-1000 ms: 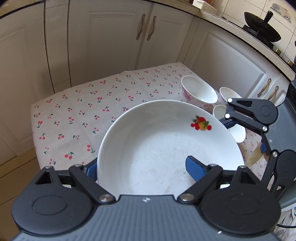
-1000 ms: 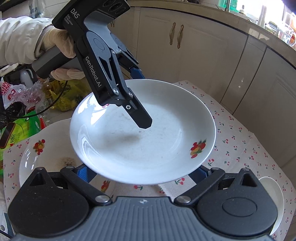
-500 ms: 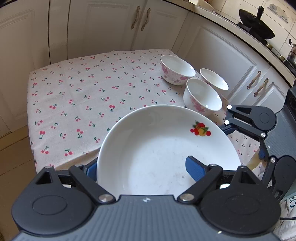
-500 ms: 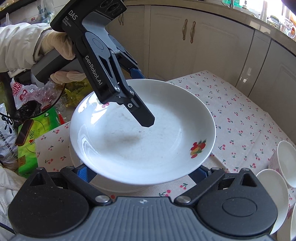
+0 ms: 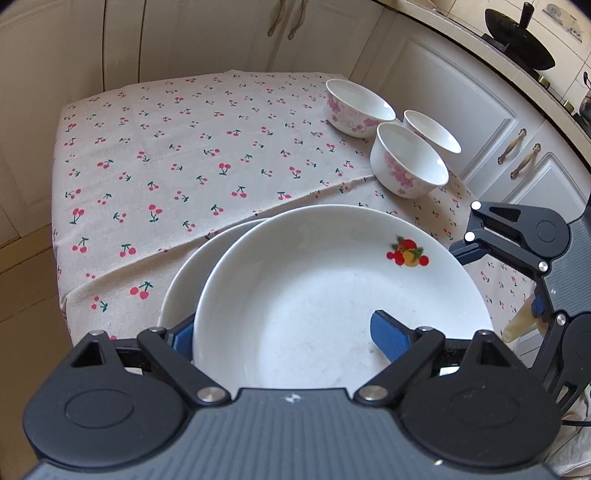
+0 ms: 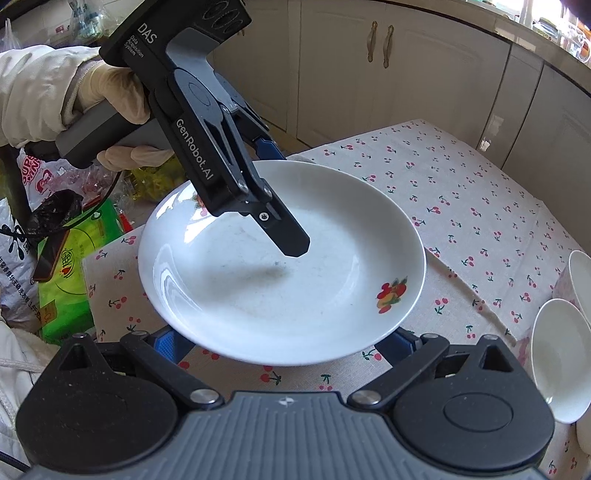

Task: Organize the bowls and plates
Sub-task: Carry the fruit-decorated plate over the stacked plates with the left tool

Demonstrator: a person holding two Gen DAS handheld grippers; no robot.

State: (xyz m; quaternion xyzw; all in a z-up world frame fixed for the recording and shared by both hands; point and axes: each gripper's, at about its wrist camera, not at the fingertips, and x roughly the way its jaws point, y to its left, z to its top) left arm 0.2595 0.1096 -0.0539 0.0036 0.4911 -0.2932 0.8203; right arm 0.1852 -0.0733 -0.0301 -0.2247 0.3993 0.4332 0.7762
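Observation:
A white plate with a fruit print (image 5: 332, 288) is held by my left gripper (image 5: 284, 336), which is shut on its near rim, one blue pad inside and one underneath. It hangs just above a second white plate (image 5: 184, 273) on the cherry-print tablecloth (image 5: 166, 166). In the right wrist view the same held plate (image 6: 258, 288) shows with the left gripper (image 6: 273, 206) clamped on its far rim. My right gripper (image 6: 284, 341) is open, its fingers spread beneath the plate's near edge. Three white bowls (image 5: 406, 162) stand at the table's far right.
Cream cabinets (image 5: 221, 33) ring the table. Bags and a green packet (image 6: 62, 280) lie off the table's left side in the right wrist view. A dark wok (image 5: 517, 55) sits on the counter. Two bowls (image 6: 557, 354) are near the right gripper.
The left gripper has carried the plate back and down over the second plate. The second plate's rim now shows beneath it. The right gripper stays under the plate's edge.

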